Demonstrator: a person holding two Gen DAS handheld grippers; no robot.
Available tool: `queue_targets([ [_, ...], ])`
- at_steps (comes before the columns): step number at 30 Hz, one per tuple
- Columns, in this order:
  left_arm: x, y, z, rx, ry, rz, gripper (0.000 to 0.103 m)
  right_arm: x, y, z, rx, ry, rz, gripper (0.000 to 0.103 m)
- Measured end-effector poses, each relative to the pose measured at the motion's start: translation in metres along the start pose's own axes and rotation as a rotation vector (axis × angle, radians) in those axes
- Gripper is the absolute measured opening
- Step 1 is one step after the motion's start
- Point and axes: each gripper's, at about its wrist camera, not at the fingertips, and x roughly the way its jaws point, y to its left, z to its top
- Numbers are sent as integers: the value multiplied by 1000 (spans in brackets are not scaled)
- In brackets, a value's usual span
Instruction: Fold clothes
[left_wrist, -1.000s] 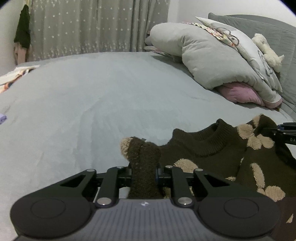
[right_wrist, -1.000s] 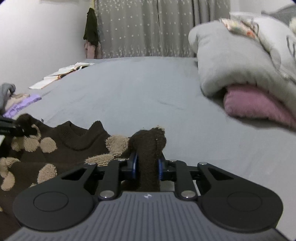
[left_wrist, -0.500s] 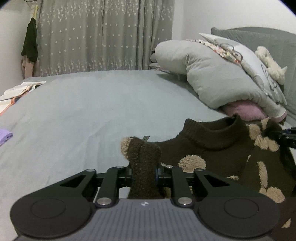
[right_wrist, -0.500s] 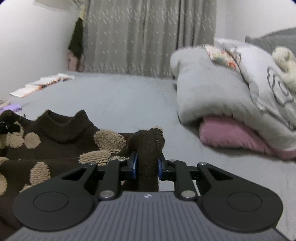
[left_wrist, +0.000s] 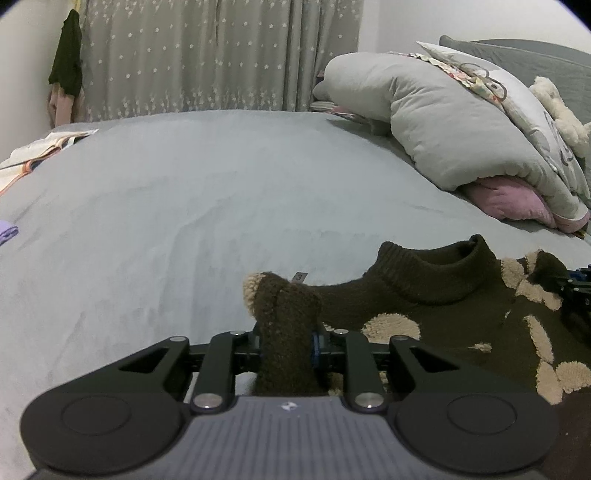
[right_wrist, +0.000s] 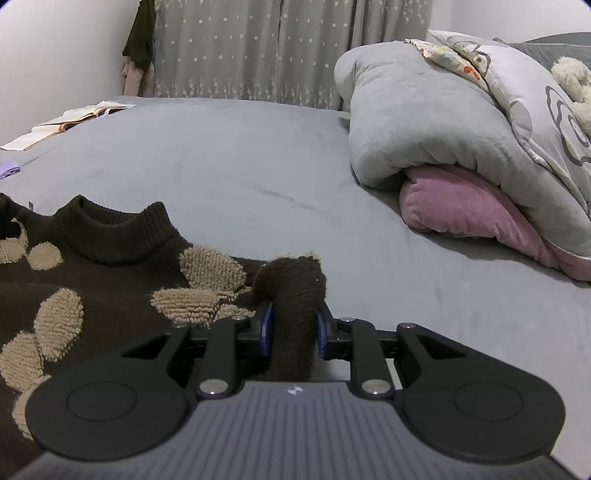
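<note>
Gripping a bunched fold of the dark brown knitted sweater with tan fleecy patches (left_wrist: 436, 314), the left tongs (left_wrist: 286, 339) have just been opening slightly, though their pads press the knit on both sides. Left wrist view: the sweater spreads to the right of these tongs over the grey bedsheet (left_wrist: 166, 221), ribbed collar beyond, a small white tag just past the pinched bunch. At the right edge the other tongs show, biting the far shoulder. Risk, judged: if the slackening goes on, this corner slips out and the fold lands crooked. Right wrist view: the right tongs (right_wrist: 291, 328) stand narrow, clamped on a thick roll of the same knit (right_wrist: 291, 295), the body lying to their left. Only here do the blue pad faces show clearly; only the left view shows both tongs together.
</note>
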Motion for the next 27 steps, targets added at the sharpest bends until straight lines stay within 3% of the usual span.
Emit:
queue_targets([
  [8,-6,1,3,13,-13,40,39,0,0,1,2,9,-7,30],
  [12,-13,-5,6,38,-31,71,41,-3,1,2,3,7,-9,31],
  [17,-30,-11,14,48,-66,138,59,-6,2,5,-23,5,-34,43],
  [19,-39,-13,20,50,-84,168,59,-11,-1,8,-16,-1,-48,56],
  [21,-49,-15,26,52,-97,186,60,-18,-4,10,2,-14,-57,62],
  [27,-90,-26,38,69,-147,210,65,-47,-23,10,140,-50,-8,67],
])
